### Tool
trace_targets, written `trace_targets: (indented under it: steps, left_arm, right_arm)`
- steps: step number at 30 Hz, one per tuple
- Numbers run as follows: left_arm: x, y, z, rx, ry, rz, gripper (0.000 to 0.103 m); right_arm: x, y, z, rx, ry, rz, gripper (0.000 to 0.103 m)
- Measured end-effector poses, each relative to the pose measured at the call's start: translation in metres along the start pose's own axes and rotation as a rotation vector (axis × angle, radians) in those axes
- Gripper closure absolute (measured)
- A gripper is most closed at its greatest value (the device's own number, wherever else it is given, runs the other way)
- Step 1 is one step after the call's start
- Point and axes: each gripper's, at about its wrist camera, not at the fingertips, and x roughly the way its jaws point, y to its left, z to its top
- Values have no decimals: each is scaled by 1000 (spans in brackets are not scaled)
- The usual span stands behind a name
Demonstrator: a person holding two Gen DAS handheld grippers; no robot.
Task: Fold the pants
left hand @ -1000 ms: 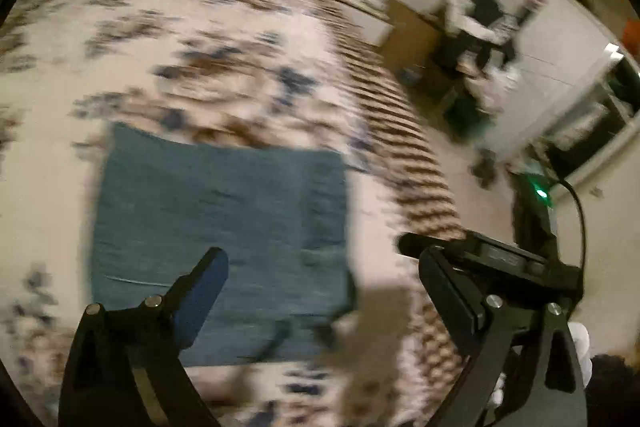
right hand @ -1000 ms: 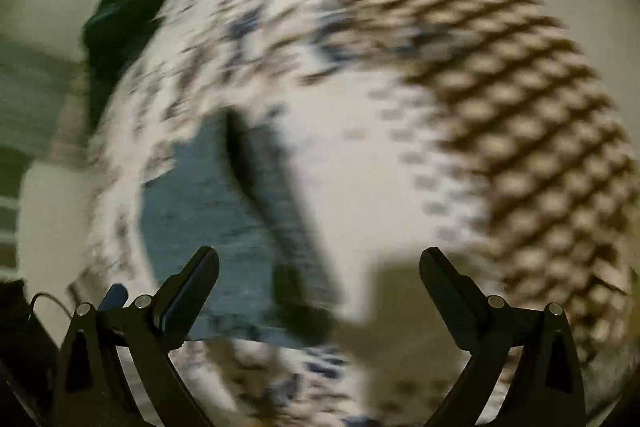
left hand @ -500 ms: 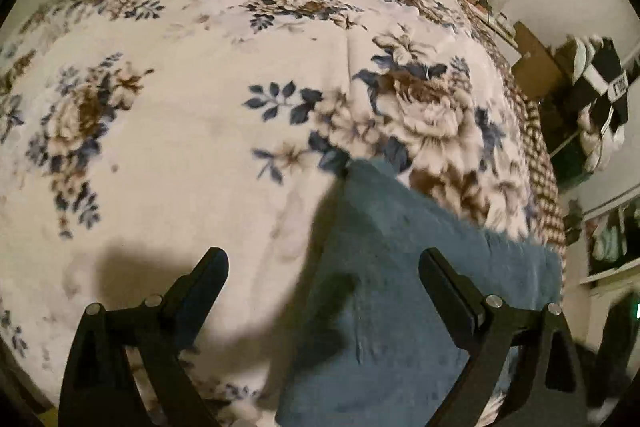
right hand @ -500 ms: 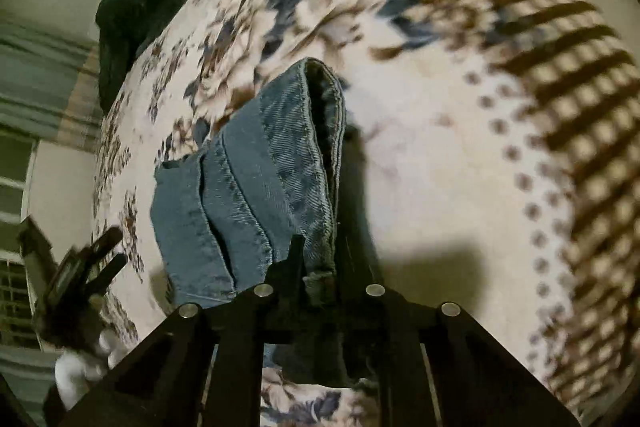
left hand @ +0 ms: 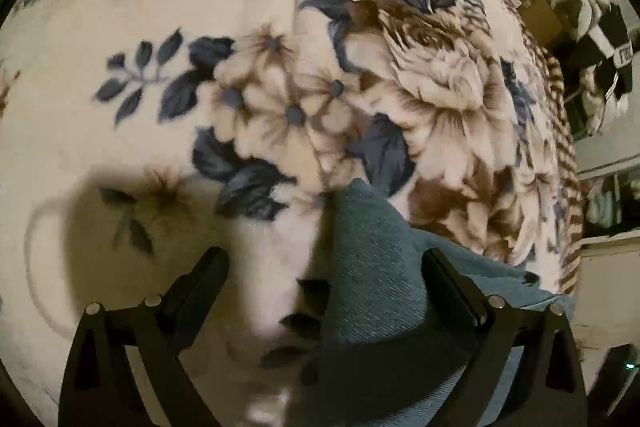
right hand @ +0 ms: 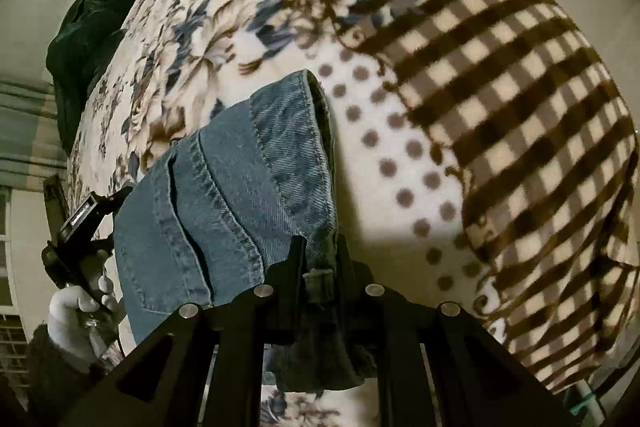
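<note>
Two grips needed: our right hand-held gripper (right hand: 318,259) pinches the jeans (right hand: 224,195), so the wide-open, empty left hand-held gripper (left hand: 324,267) should clamp the corner at lower centre.

Floral blanket (left hand: 280,27) with checked border (right hand: 500,87), dark green garment (right hand: 92,27)

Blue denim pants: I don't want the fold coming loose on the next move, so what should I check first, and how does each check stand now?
1. Right gripper shut on the folded blue denim pants: ok.
2. Left gripper open around the pants' corner: ok; not yet closed.
3. Left grip secure: not ok.
4. Layers aligned at the right-hand edge: cannot tell.
5. Pants resting on the floral fleece blanket: ok.
6. Dark green garment apart from the pants: ok.
</note>
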Motion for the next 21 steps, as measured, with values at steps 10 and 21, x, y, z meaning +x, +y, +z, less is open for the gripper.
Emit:
trace_targets:
  steps: [10,21]
  left_arm:
    - [-73,-13,-64,42,-48,-114,4]
    - [-12,-1,-123,-64,96,-150,3]
  right_arm:
    - [0,-45,-20,194,111,189,44]
    - [17,-73,-96,489,97,397,24]
